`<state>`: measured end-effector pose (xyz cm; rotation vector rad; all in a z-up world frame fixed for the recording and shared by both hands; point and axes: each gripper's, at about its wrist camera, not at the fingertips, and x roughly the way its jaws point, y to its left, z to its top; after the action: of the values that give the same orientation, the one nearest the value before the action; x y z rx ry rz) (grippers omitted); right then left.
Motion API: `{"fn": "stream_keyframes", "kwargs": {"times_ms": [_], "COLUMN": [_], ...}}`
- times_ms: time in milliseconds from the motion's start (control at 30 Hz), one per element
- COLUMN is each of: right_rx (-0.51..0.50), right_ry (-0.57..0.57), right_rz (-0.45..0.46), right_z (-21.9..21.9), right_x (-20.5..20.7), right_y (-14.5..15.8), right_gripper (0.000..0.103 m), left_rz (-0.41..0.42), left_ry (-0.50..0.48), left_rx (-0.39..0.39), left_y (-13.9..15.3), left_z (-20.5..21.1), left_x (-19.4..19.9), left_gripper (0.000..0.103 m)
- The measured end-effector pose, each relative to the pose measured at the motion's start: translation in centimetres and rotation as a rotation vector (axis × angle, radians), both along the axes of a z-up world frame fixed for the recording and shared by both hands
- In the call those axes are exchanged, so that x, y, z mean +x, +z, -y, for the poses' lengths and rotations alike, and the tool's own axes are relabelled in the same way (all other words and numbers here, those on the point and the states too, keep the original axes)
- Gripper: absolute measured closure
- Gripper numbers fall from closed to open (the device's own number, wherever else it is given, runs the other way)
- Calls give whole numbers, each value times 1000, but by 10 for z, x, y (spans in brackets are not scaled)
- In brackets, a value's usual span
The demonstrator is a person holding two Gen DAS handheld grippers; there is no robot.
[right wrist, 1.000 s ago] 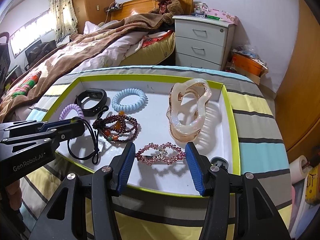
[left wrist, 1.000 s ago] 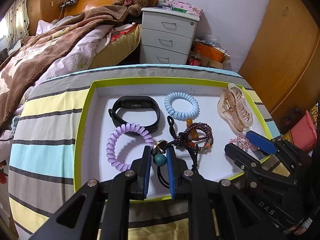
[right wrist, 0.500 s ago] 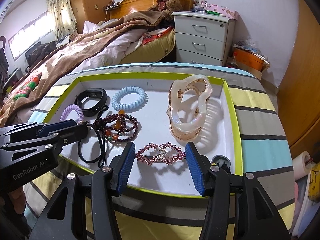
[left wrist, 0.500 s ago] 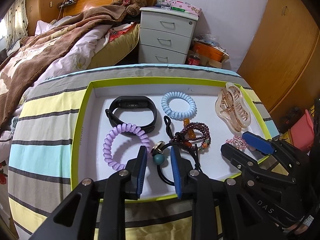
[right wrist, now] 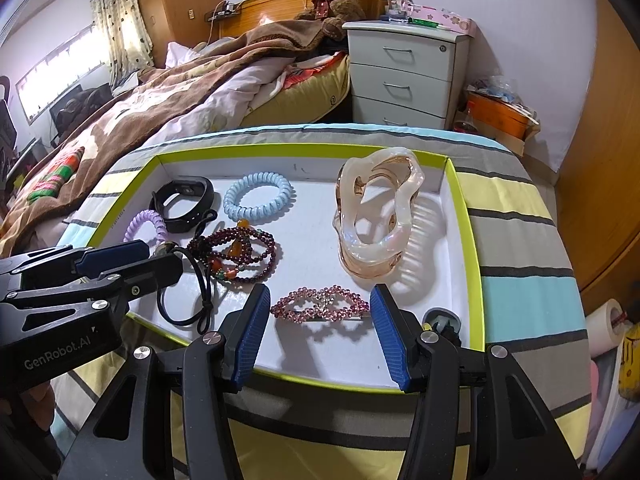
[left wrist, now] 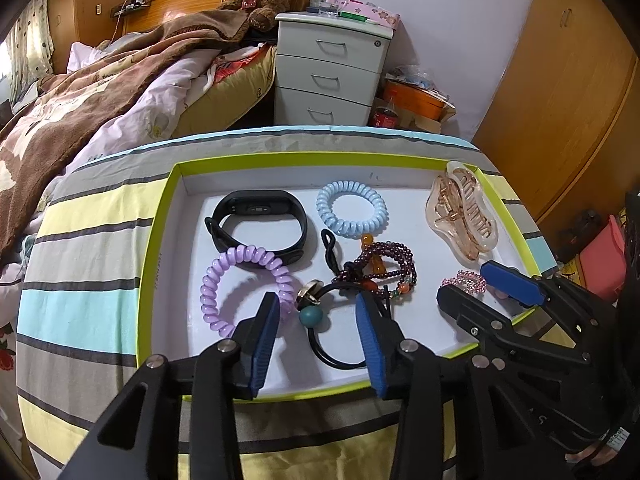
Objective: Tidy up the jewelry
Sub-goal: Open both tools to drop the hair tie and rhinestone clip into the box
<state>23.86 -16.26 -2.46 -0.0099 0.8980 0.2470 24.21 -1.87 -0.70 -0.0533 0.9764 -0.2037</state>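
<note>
Your left gripper (left wrist: 316, 316) is opening around the black hair tie (left wrist: 320, 320) at the tray's (left wrist: 156, 248) near edge; your right gripper (right wrist: 318, 312) brackets the pink hairpin (right wrist: 320, 304) unclamped. Both pieces lie inside; little remains.

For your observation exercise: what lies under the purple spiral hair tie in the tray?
The purple spiral hair tie overlaps the black fitness band's strap; beneath is the white tray floor. That strap section is hidden.

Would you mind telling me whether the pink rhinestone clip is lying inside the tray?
Yes, the pink rhinestone clip lies flat on the white floor of the tray, just ahead of the clear claw clip.
</note>
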Motion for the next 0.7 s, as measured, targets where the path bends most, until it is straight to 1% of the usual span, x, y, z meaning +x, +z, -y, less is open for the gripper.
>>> {"fn": "stream_keyframes", "kwargs": {"times_ms": [67, 233, 333, 433, 700], "right_rx": [6, 24, 43, 53, 67], "right_ry": [-3, -24, -30, -35, -67], "right_rz": [1, 6, 17, 36, 78], "right_z": [2, 7, 11, 13, 19], "right_x": [0, -4, -8, -14, -30], "right_y": [1, 4, 7, 12, 22], "right_gripper": [50, 50, 49, 46, 46], "left_rz": [-2, -6, 0, 10, 63], "left_ry": [4, 4, 5, 15, 44], "left_rx": [5, 8, 3, 2, -9], "left_y": [0, 0, 2, 6, 20], "left_z": [0, 0, 0, 0, -1], "left_x": [0, -4, -8, -13, -32], "left_gripper": [58, 56, 52, 50, 45]}}
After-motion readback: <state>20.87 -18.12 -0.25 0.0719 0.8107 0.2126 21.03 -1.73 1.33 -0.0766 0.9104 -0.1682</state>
